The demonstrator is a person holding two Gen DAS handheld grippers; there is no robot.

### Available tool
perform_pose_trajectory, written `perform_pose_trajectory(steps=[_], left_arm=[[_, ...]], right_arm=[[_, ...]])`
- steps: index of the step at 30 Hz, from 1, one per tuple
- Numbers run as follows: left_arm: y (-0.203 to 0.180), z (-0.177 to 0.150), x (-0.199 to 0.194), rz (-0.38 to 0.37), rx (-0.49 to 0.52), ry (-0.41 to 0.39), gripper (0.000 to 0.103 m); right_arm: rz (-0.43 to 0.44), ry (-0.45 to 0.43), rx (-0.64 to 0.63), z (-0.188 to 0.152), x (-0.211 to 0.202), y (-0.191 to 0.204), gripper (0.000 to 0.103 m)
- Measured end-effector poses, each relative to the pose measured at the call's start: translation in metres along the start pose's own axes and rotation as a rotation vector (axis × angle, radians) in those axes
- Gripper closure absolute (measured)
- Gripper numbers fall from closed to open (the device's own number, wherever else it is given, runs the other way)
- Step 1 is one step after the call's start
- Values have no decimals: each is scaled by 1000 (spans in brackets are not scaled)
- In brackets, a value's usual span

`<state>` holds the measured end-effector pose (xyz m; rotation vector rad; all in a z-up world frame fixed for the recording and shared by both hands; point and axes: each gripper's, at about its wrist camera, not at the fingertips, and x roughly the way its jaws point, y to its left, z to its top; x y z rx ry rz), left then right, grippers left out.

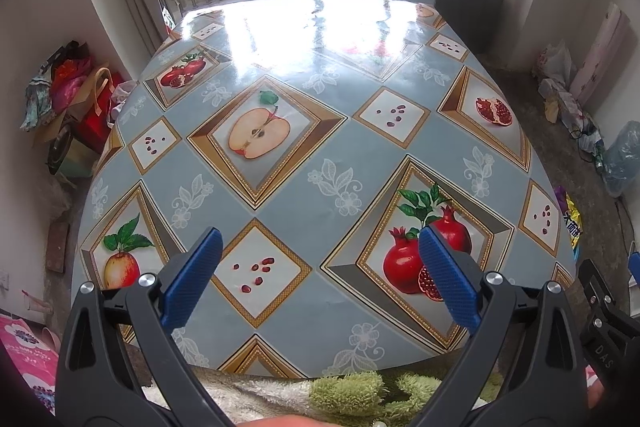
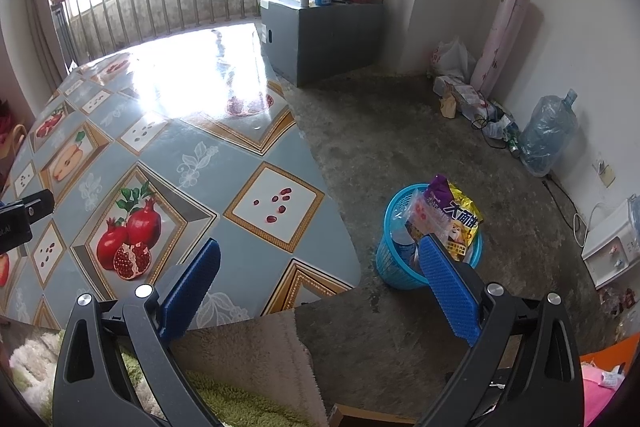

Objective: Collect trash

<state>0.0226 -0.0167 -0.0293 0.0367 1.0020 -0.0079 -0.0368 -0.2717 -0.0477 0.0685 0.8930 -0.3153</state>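
Against the left wall, seen from the left wrist camera, a heap of bags and clothes [image 1: 76, 87] sits on the floor beside the table [image 1: 320, 107]. That table, covered in a glossy blue-grey cloth printed with apples and pomegranates, fills most of this view, and nothing lies on the cloth. Over its near edge hovers the left gripper [image 1: 320, 247], released, its blue pads [image 1: 192, 279] spread wide with only the printed cloth showing between them. Beneath it a strip of green and beige fleece [image 1: 352, 391] runs along the bottom of the frame. Far right in this view, past the table's edge, a sliver of a yellow snack packet [image 1: 573, 223] peeks out, and a black part of the other tool shows in the lower right corner.

From the right wrist camera, the table [image 2: 200, 155] takes up the left half and bare concrete floor [image 2: 400, 131] the right. The right gripper [image 2: 318, 251] is likewise spread open and empty, one pad over the table's near corner, the other overlapping the blue basket [image 2: 390, 267]. This basket stands on the floor near the table's corner and holds the trash: a yellow and purple snack packet [image 2: 460, 215] and a pale wrapper [image 2: 426, 213], both sticking up above the rim. Further right, a large water bottle [image 2: 548, 135] leans by the wall, near a litter of bags and cables.
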Motion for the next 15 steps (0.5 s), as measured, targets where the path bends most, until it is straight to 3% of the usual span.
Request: perform_pose_trajectory(steps=[15], left_arm=[[1,0,1,-1,0,0,9]], right_arm=[[2,-1,6,0,1,-2,7]])
